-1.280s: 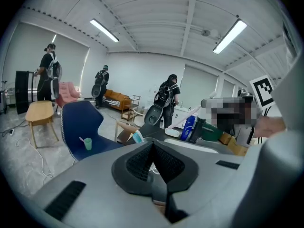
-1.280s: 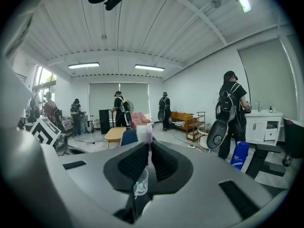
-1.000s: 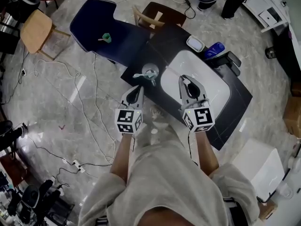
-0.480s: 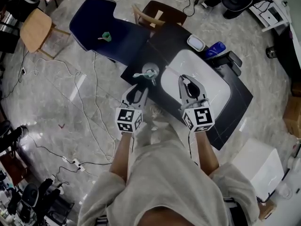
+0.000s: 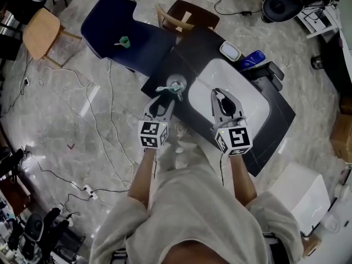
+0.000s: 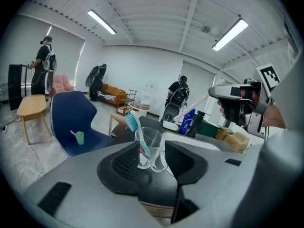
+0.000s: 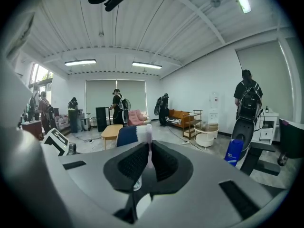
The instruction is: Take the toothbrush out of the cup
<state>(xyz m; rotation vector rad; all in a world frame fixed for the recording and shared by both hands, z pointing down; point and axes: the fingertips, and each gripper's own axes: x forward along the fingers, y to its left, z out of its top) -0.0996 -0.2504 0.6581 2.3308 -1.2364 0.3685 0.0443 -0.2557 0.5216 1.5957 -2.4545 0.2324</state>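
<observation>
Leaning teal toothbrush [image 6: 133, 124] in cup [image 6: 153, 145]; left tool [image 5: 164, 102] opening empty, right tool [image 7: 149, 152] clamps stick [image 7: 149, 133].

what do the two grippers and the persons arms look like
The left hand-held gripper and right hand-held gripper are light grey shells with black ribbed pads and a white cube of black square markers behind. The person wears loose pale grey sleeves.

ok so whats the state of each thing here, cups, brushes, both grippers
cup: upright, teal toothbrush inside
teal toothbrush: leaning in the cup, head up
left gripper: open, fingers just spread, cup between them
right gripper: shut on the pink toothbrush
pink toothbrush: held, clear of the cup
green cup: upright on the blue chair
</observation>
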